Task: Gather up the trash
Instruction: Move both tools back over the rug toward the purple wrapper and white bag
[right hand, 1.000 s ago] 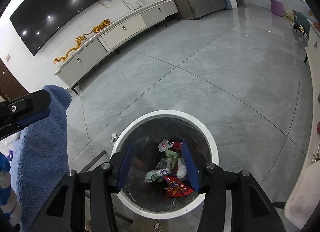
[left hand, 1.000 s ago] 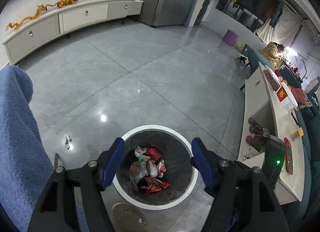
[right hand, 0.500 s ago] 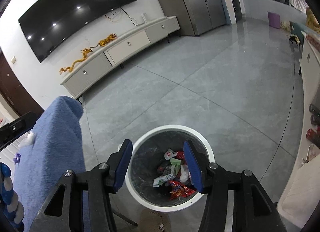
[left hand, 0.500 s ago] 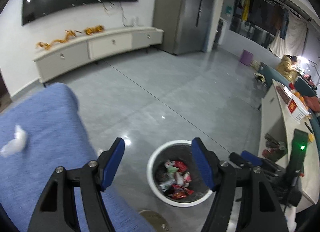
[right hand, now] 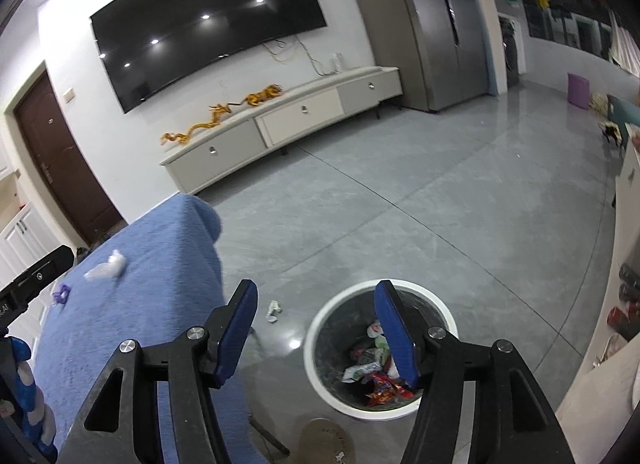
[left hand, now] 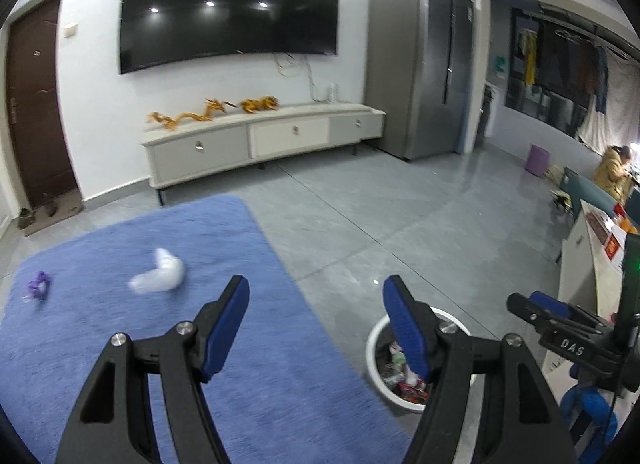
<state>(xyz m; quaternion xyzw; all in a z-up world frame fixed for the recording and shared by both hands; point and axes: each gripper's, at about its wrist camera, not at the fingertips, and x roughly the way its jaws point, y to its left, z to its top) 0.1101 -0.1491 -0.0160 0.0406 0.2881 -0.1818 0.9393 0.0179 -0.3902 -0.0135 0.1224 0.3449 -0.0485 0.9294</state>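
Note:
My left gripper (left hand: 316, 300) is open and empty above a blue cloth-covered surface (left hand: 100, 344). A crumpled white piece of trash (left hand: 158, 278) and a small purple scrap (left hand: 39, 284) lie on the cloth, ahead and to the left. My right gripper (right hand: 314, 306) is open and empty, beside and above the white-rimmed bin (right hand: 446, 316) holding wrappers (right hand: 378, 382). The bin also shows in the left wrist view (left hand: 374, 348). The white trash (right hand: 106, 268) and purple scrap (right hand: 61, 293) show in the right wrist view too. A small white scrap (right hand: 274, 309) lies on the floor.
Grey tile floor (left hand: 400, 216) stretches to a low TV cabinet (left hand: 260, 140) under a wall TV (left hand: 228, 8). A tall fridge (left hand: 416, 60) stands at the right. A white table (left hand: 580, 264) with items runs along the right. A slipper (right hand: 326, 440) lies by the bin.
Both grippers have lifted and tilted up from over the bin. The left one swung left over the blue cloth, bringing the white trash and purple scrap into view.

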